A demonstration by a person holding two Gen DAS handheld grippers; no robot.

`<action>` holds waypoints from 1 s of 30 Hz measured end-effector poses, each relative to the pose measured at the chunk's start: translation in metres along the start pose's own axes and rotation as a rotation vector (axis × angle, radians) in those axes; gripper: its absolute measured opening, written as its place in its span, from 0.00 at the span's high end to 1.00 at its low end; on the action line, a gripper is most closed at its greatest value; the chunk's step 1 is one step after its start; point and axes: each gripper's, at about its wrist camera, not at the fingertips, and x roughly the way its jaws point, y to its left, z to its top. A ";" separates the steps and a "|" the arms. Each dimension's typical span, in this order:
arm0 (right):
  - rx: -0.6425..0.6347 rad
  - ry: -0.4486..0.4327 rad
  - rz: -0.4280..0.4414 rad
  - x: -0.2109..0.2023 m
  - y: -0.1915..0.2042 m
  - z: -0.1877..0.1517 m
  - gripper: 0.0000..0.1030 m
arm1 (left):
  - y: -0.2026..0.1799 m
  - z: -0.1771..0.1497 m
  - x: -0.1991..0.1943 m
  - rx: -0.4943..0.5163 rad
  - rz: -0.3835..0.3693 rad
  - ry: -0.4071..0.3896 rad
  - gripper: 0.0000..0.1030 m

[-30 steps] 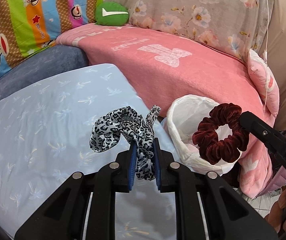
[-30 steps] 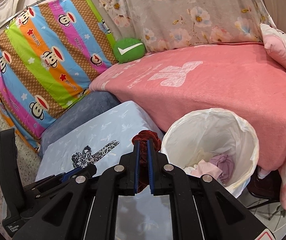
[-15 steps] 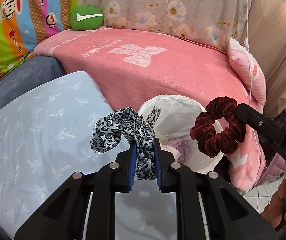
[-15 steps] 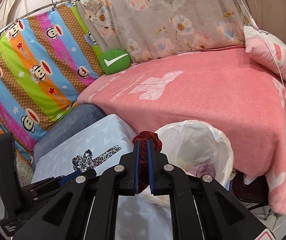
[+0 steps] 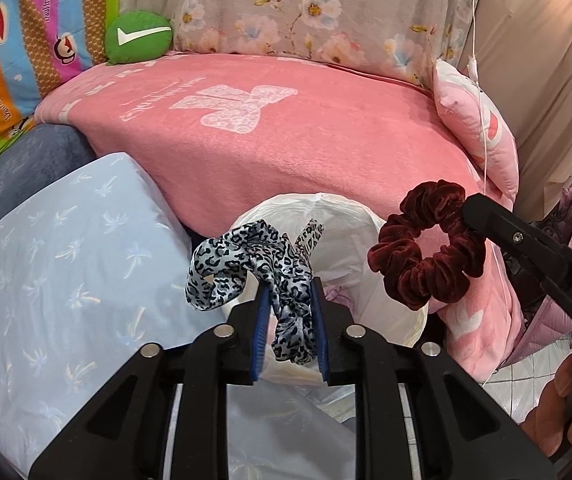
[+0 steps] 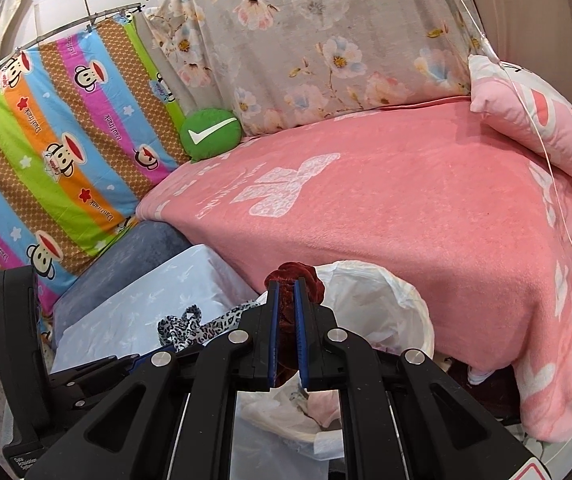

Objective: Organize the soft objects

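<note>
Hovering over the bin with both loads: neither soft thing is dropped yet
Left gripper [image 5: 288, 312]: its blue pads have just been easing apart, yet the leopard-print satin hair tie [image 5: 253, 272] sits between them and looks lightly pinched, its loop flopping toward 10 o'clock
Right gripper [image 6: 286, 322]: pressed together on the dark red velvet scrunchie [image 6: 294, 280], which pokes out past the tips at 12 o'clock; in the left view it hangs at 3 o'clock
White plastic-lined bin [image 6: 402, 300]: just beyond both tips, mouth open, pale pink and lilac soft pieces already lying inside
Done, as I judge: some items binned, these two carried to the rim
Left: release both into the liner; whether more strays wait elsewhere cannot be told
Pale blue cushion [image 5: 65, 280]: at 9 o'clock, nothing loose showing on it
Pink fleece blanket [image 5: 286, 140]: beyond the bin at 12 o'clock
Green round pillow with white tick [image 5: 137, 36]: far back at 11 o'clock
</note>
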 end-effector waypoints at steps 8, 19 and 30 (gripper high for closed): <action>-0.021 0.002 -0.019 0.011 -0.004 0.006 0.93 | 0.003 0.005 0.008 -0.018 -0.006 -0.016 0.45; -0.042 -0.011 -0.004 0.021 0.007 0.011 0.88 | 0.021 0.006 -0.001 -0.044 0.057 -0.062 0.27; -0.079 0.023 0.018 0.017 0.026 0.005 0.79 | 0.031 -0.003 -0.014 -0.038 0.122 -0.092 0.21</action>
